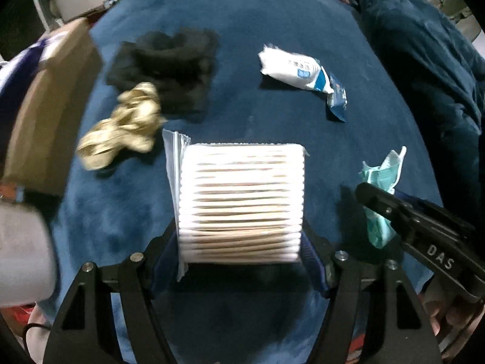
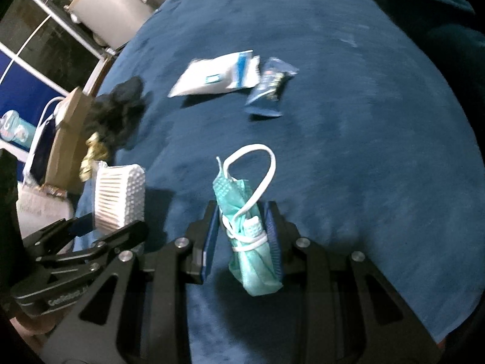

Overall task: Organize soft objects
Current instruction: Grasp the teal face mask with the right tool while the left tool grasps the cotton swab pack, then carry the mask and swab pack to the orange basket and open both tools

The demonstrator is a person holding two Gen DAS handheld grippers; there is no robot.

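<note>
My left gripper (image 1: 241, 242) is shut on a clear pack of cotton swabs (image 1: 242, 200), its pads pressed against both sides, held above the blue blanket (image 1: 242, 115). In the right wrist view the same pack (image 2: 118, 197) shows at the left in the left gripper (image 2: 110, 224). My right gripper (image 2: 242, 236) is shut on a folded teal face mask (image 2: 251, 267), whose white ear loop (image 2: 263, 163) sticks up. From the left wrist view the mask (image 1: 382, 176) hangs at the right in the right gripper (image 1: 379, 209).
On the blanket lie a black cloth (image 1: 169, 66), a gold scrunchie (image 1: 124, 124), a white tissue pack (image 1: 294, 69) and a dark blue sachet (image 1: 338, 100). A cardboard box (image 1: 48, 115) stands at the left edge. A white bin (image 2: 112, 9) stands beyond the bed.
</note>
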